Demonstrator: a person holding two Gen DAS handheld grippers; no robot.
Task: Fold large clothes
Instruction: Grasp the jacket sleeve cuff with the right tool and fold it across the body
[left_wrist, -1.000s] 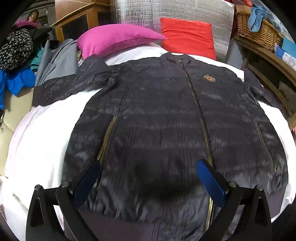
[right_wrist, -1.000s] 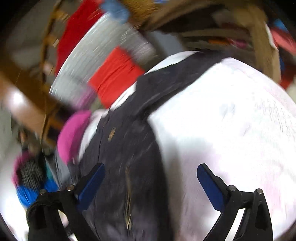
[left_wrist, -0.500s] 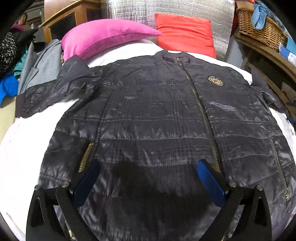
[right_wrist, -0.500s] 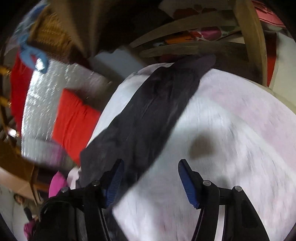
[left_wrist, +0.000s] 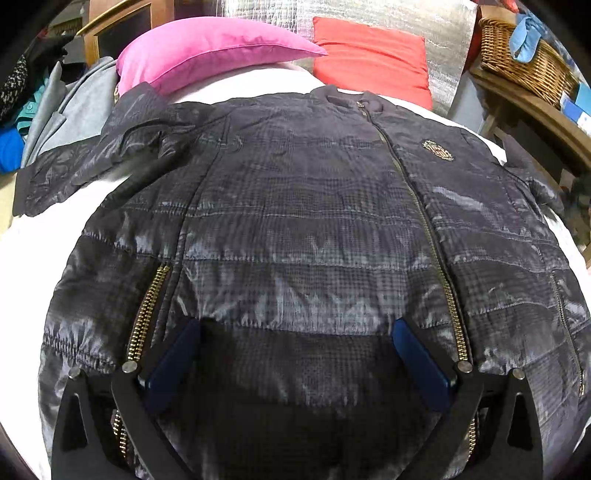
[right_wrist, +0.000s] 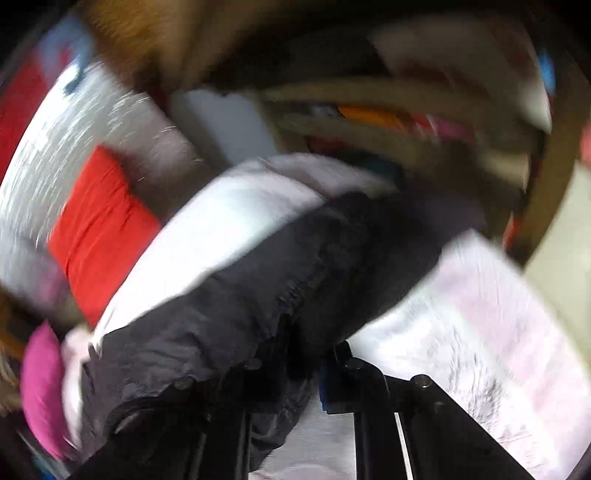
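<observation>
Left gripper (left_wrist: 295, 360) was held with jaws wide apart, nothing gripped, over the hem of the dark quilted zip-up jacket (left_wrist: 314, 229), spread flat on the white bed sheet (left_wrist: 33, 251). Right gripper (right_wrist: 306, 373) was clamped on the jacket's sleeve (right_wrist: 295, 266) near the bed's edge; view blurred. Pink pillow (left_wrist: 207, 48) and red cushion (left_wrist: 369, 55) were seen at the head end.

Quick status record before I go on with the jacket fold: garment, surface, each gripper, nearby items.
garment: dark quilted jacket, spread front-up, zipper closed, not yet folded
surface: white bed cover
left gripper: open, over the jacket's lower front, holding nothing
right gripper: jaws close together at the jacket sleeve; view blurred, looks shut on the fabric
other sleeve: lying out to the side, rumpled
nearby: pink pillow, red pillow, wicker basket
</observation>
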